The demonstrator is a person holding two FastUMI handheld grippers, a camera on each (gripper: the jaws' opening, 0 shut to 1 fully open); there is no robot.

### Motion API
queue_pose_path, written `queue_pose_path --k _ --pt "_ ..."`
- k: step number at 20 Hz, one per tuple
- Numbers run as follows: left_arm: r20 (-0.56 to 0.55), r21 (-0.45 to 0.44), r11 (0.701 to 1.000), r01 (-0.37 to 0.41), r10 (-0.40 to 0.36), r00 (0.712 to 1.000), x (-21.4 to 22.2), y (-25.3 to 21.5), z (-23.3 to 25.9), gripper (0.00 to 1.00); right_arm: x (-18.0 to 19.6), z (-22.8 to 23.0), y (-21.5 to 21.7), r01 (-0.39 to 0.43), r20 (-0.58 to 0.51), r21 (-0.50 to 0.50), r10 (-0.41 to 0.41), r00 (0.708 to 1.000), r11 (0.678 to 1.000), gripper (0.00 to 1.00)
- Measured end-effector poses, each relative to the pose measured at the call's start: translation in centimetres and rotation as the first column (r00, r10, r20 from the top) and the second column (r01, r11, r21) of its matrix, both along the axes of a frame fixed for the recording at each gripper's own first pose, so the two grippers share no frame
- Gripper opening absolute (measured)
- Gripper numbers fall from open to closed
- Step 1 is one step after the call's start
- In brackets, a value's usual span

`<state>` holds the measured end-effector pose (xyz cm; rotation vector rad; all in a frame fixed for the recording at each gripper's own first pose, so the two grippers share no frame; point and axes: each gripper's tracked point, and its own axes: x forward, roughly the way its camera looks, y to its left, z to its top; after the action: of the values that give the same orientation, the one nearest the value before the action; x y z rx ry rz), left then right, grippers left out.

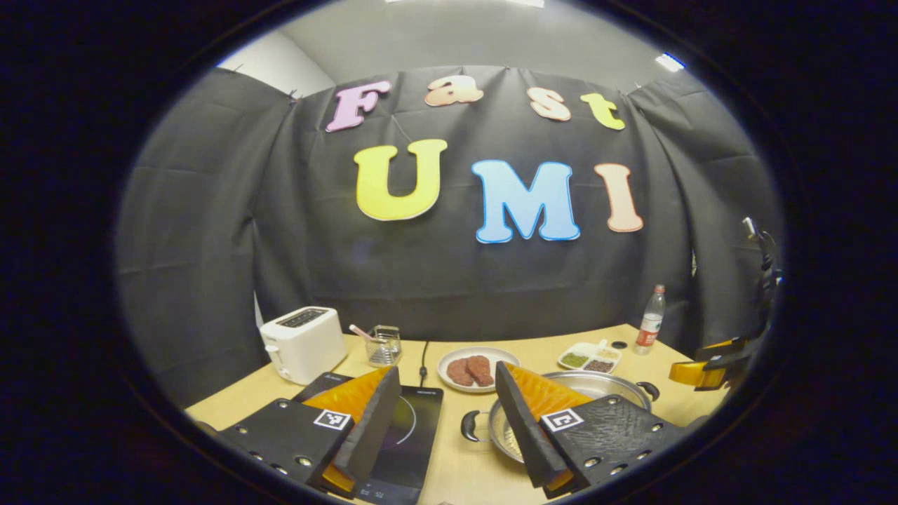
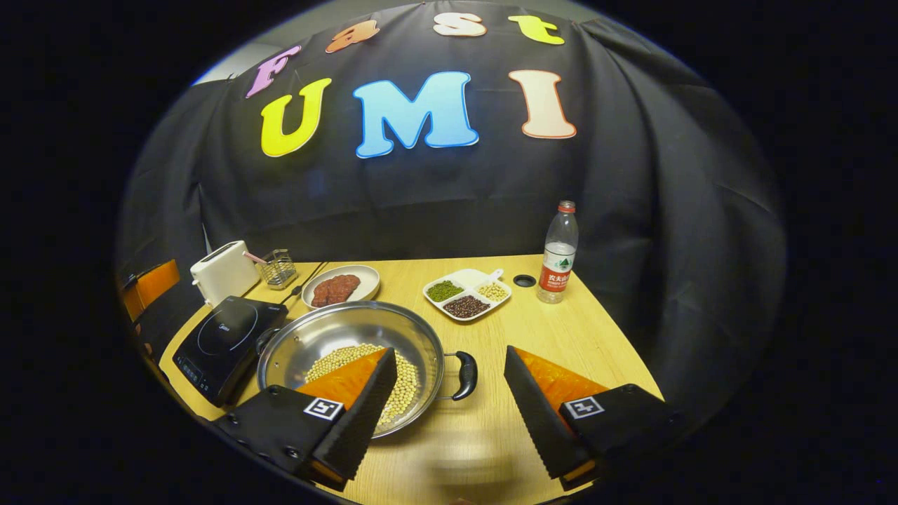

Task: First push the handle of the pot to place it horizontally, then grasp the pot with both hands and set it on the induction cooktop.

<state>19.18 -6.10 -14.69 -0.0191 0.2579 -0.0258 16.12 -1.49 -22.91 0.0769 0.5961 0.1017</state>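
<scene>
The table [image 2: 561, 337] is pale wood-grain laminate with a rounded front edge, set against the booth's black cloth wall.

On it in the right gripper view, the pot [image 2: 351, 337] is a wide, shallow round pan of shiny steel with two dark loop handles; the near one [image 2: 464, 375] lies level, pointing right. A layer of small pale round beans covers part of its bottom. The pot stands on the table just right of the induction cooktop [image 2: 224, 344], not on it.

The cooktop is a flat black glass slab with a thin white ring; its printed marks are too small to read. Behind it stands a white, glossy, boxy toaster [image 2: 223, 272], beside a small clear container [image 2: 278, 268].

A round white plate [image 2: 365, 277] holds reddish-brown meat slices. A white divided dish [image 2: 468, 280] carries green, dark and yellowish grains. A clear plastic bottle [image 2: 558, 252] has a red cap and red label.

The right gripper [image 2: 449, 389] hovers with jaws spread wide, holding nothing, the near handle between them. The left gripper [image 1: 445, 407] is likewise spread and empty, over the gap between cooktop and pot.
</scene>
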Motion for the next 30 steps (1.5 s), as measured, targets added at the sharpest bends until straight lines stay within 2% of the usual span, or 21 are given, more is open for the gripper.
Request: queue_pose_path --k 5,6,7,8,9,13,14,15,16,20,21,22,25,28,29,30 --pt "-0.102 -0.029 0.997 0.068 -0.070 0.992 2.4 -0.8 -4.2 0.81 0.6 -0.4 0.8 0.028 -0.008 0.001 -0.028 1.000 1.000 0.98" --pt "-0.121 -0.041 0.996 0.083 -0.087 0.989 2.8 -1.1 -4.9 0.83 0.8 -0.5 1.0 0.031 -0.011 -0.001 -0.031 0.999 1.000 0.94" --pt "-0.138 -0.052 0.994 0.095 -0.102 0.985 3.3 -1.4 -5.6 0.83 1.0 -0.7 1.1 0.034 -0.013 -0.001 -0.034 0.999 0.999 0.94" --pt "-0.160 -0.061 0.992 0.109 -0.118 0.980 3.8 -1.7 -6.6 0.83 1.2 -0.8 1.3 0.034 -0.016 0.000 -0.034 0.999 0.999 0.94" --pt "-0.185 -0.071 0.990 0.123 -0.134 0.974 4.0 -2.2 -7.6 0.83 1.4 -1.2 1.4 0.033 -0.023 -0.003 -0.033 0.999 0.999 0.98" --pt "-0.272 -0.113 0.982 0.149 -0.175 0.946 5.4 -3.5 -11.5 0.81 2.2 -2.6 1.5 0.032 -0.047 -0.024 -0.033 0.998 0.999 0.99" --pt "-0.291 -0.121 0.981 0.150 -0.179 0.940 5.7 -3.8 -12.5 0.81 2.4 -2.9 1.4 0.032 -0.051 -0.027 -0.034 0.998 0.999 0.98" --pt "-0.309 -0.128 0.980 0.151 -0.185 0.933 5.9 -4.1 -13.4 0.83 2.6 -3.3 1.5 0.032 -0.057 -0.030 -0.034 0.998 0.999 0.94" --pt "-0.328 -0.134 0.979 0.153 -0.189 0.926 5.9 -4.3 -14.2 0.83 2.8 -3.7 1.5 0.033 -0.064 -0.033 -0.035 0.997 0.999 0.98" --pt "-0.390 -0.149 0.977 0.151 -0.199 0.899 6.6 -4.7 -17.3 0.83 3.5 -5.1 1.6 0.040 -0.095 -0.038 -0.044 0.995 0.998 0.98" --pt "-0.406 -0.152 0.977 0.150 -0.200 0.892 6.7 -4.8 -18.1 0.86 3.6 -5.6 1.7 0.044 -0.105 -0.038 -0.048 0.993 0.998 0.98" --pt "-0.420 -0.152 0.978 0.146 -0.197 0.886 6.9 -4.7 -18.8 0.83 3.7 -6.1 1.8 0.046 -0.117 -0.035 -0.049 0.992 0.998 0.98" --pt "-0.448 -0.154 0.978 0.141 -0.197 0.872 7.2 -5.0 -20.4 0.81 3.9 -7.7 1.9 0.045 -0.157 -0.039 -0.051 0.986 0.998 0.99" --pt "-0.465 -0.156 0.978 0.141 -0.198 0.863 7.6 -5.3 -21.4 0.84 4.2 -9.2 1.8 0.058 -0.194 -0.049 -0.066 0.979 0.997 0.99" --pt "-0.470 -0.154 0.978 0.139 -0.197 0.861 7.6 -5.5 -21.7 0.81 4.2 -9.7 1.7 0.064 -0.210 -0.050 -0.073 0.975 0.997 0.99" --pt "-0.476 -0.151 0.979 0.139 -0.195 0.858 7.7 -5.5 -22.0 0.84 4.2 -10.2 1.8 0.069 -0.224 -0.051 -0.079 0.971 0.996 0.99"
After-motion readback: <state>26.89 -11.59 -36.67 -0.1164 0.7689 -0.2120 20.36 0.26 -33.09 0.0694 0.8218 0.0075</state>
